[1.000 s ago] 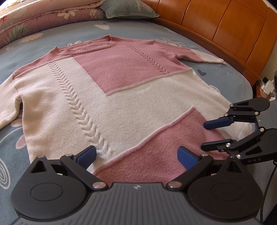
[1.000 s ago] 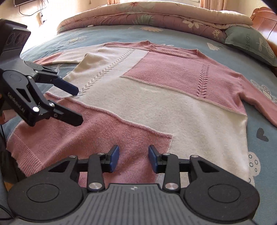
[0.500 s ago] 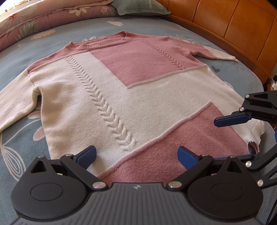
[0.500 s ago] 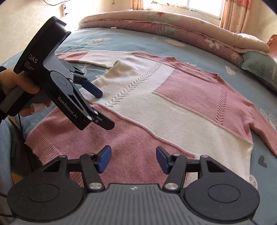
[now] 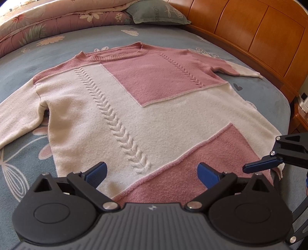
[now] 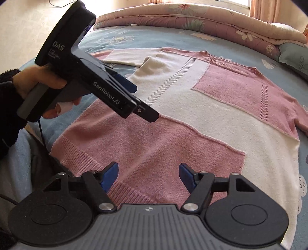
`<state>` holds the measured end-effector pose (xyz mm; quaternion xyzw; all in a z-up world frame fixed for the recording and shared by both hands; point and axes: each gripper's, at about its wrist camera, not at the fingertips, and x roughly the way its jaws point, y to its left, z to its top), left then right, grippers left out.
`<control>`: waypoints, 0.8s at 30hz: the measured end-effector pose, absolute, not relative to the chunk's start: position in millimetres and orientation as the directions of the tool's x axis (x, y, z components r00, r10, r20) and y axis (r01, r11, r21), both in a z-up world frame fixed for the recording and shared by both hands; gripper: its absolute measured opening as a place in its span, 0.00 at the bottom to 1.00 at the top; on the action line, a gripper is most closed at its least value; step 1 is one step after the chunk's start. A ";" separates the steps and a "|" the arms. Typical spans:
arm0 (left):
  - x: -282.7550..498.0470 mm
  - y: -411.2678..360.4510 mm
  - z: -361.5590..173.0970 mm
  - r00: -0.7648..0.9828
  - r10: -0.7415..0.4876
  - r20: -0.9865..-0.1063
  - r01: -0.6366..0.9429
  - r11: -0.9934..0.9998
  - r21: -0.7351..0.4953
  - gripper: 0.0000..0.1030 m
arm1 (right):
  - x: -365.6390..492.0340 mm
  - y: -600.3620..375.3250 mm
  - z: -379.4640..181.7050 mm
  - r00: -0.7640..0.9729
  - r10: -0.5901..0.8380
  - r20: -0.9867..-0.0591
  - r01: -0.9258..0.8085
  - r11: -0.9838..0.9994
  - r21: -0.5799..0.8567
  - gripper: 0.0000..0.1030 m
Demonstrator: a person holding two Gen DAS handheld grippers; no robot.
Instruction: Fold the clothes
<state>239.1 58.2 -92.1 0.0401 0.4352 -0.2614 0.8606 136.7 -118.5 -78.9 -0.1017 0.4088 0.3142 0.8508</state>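
A pink and cream knit sweater (image 5: 154,115) lies flat, front up, on the blue bed, sleeves spread. My left gripper (image 5: 152,173) hovers open over the hem near the cable stitch, with nothing between its fingers. In the right wrist view a hand (image 6: 38,84) holds that left gripper (image 6: 145,102) above the lower pink panel. My right gripper (image 6: 148,174) hangs over the ribbed pink hem (image 6: 134,153). Its jaws are opening and hold nothing. One of its blue fingers (image 5: 258,166) shows at the sweater's lower right corner.
A folded floral quilt (image 5: 48,17) and a grey-green pillow (image 5: 157,13) lie at the head of the bed. A wooden headboard (image 5: 250,34) runs along the right side, and a nightstand (image 5: 300,115) stands beyond the bed's corner. A dark fuzzy sleeve (image 6: 7,96) sits at the left edge.
The right gripper's jaws have spread wider and it has slid toward the sweater's right corner, nearly leaving the left wrist view. The left gripper stays open over the hem.
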 end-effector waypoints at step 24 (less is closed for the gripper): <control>228.4 92.6 -93.8 0.276 -0.633 -0.723 0.477 0.743 -0.469 0.97 | 126.7 -113.1 -102.0 0.373 0.544 -0.752 -0.605 0.756 0.248 0.92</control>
